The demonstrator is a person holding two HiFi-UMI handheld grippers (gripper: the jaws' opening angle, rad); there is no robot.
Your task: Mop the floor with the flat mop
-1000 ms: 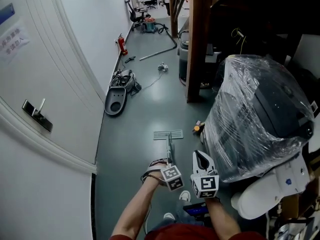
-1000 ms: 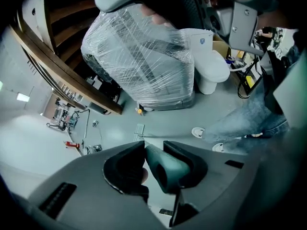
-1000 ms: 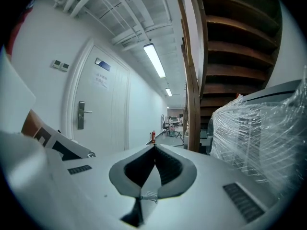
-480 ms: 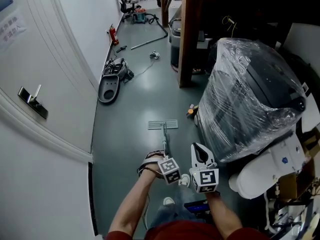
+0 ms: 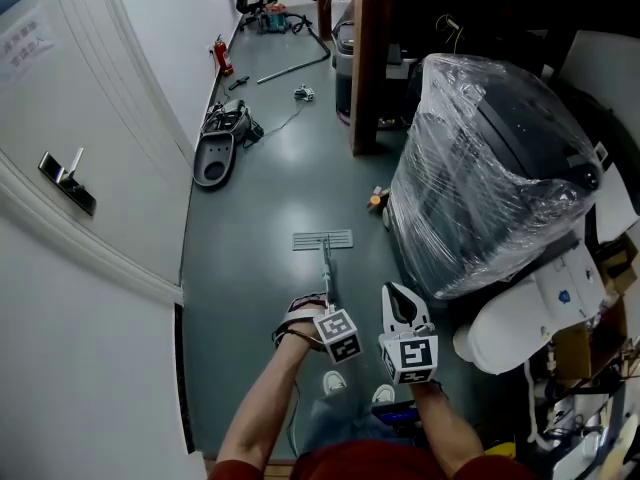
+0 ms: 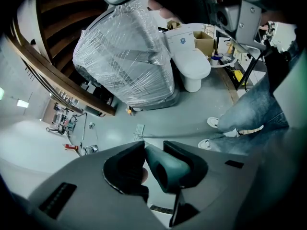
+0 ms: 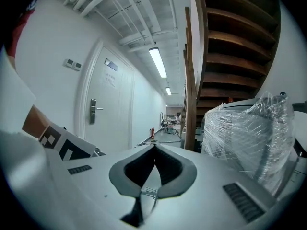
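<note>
At six o'clock in the head view, nearest the person, two shoes [image 5: 335, 380] stand on the grey floor [image 5: 250, 268]. Just past them the left gripper [image 5: 327, 310] pinches the teal end of the mop handle [image 6: 165, 166], one jaw pressed on each side of it. The right gripper [image 5: 401, 308], close by at three o'clock of the left one, is pressed together on nothing; its tips meet in its own view.

From the left gripper the handle runs toward twelve o'clock to the mop head [image 5: 322, 240], which lies flat on the floor and touches nothing else. At two o'clock of the mop head a small orange thing [image 5: 375, 200] sits at the foot of a big bundle wrapped in clear film [image 5: 490, 158]. Farther off at twelve stands a wooden post [image 5: 365, 58]; at ten a grey appliance [image 5: 215, 158] lies against the wall.

The step in hand looks like a one-gripper stroke. To do it well, the person should press the head flat and push straight toward twelve down the open lane; the stroke should pass left of the orange thing and the bundle and stop short of the appliance. A hold at the very end of the handle probably gives little leverage, so the free right gripper could take the handle lower down for steadier pressure.
</note>
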